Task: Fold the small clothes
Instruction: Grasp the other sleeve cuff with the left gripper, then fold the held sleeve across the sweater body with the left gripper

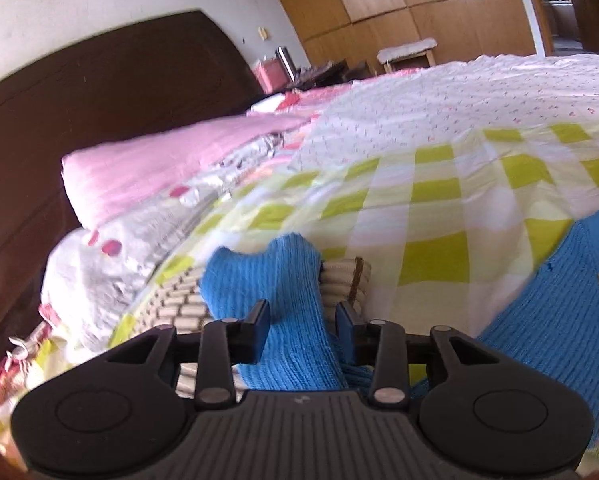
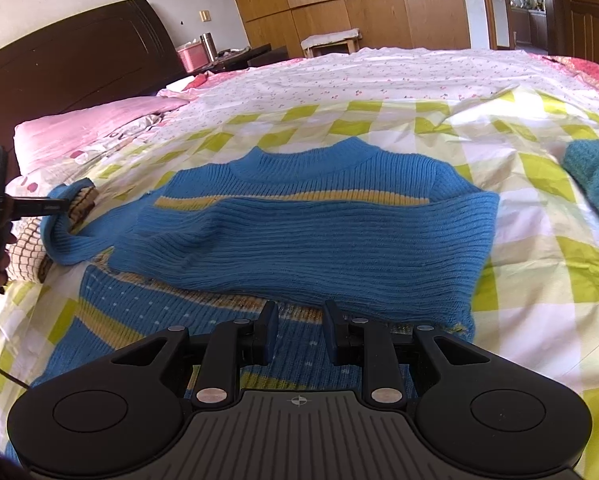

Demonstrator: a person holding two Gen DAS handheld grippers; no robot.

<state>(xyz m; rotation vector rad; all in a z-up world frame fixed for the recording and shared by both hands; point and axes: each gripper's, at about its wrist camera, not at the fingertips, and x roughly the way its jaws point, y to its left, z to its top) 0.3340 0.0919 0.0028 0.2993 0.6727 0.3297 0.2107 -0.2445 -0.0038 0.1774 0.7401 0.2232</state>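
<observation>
Sweater [image 2: 307, 232]: blue ribbed knit with a yellow chest stripe, lying flat on the checked sheet [image 2: 539, 264], collar pointing away toward the far side of the bed; its upper half is doubled over the patterned lower part, and the fold edge runs just ahead of the right gripper.
Sleeve [image 1: 275, 300]: stretched out to the sweater's left, over a beige corduroy cloth [image 1: 343, 284]; its cuff end lies between the fingers of the left gripper.
Left gripper [image 1: 302, 322]: jaws apart, with the sleeve running through the gap; the pads do not appear to press on it. In the right wrist view it shows at the left border, its tip at the cuff.
Right gripper [image 2: 301, 330]: jaws slightly apart, nothing between them, over the sweater's patterned lower part near its hem.
Near edge: the sweater's hem runs under the right gripper, close to the bed's near side.
Left edge: the corduroy cloth and a pink pillow [image 2: 87, 128] crowd the sleeve's side; the dark headboard [image 2: 71, 64] stands behind them.
Right edge: a teal knit [image 2: 595, 184] lies well apart from the sweater, with bare checked sheet between.
Far side: open checked sheet beyond the collar, then a floral sheet [image 2: 379, 76] reaching to the bed's far edge.
</observation>
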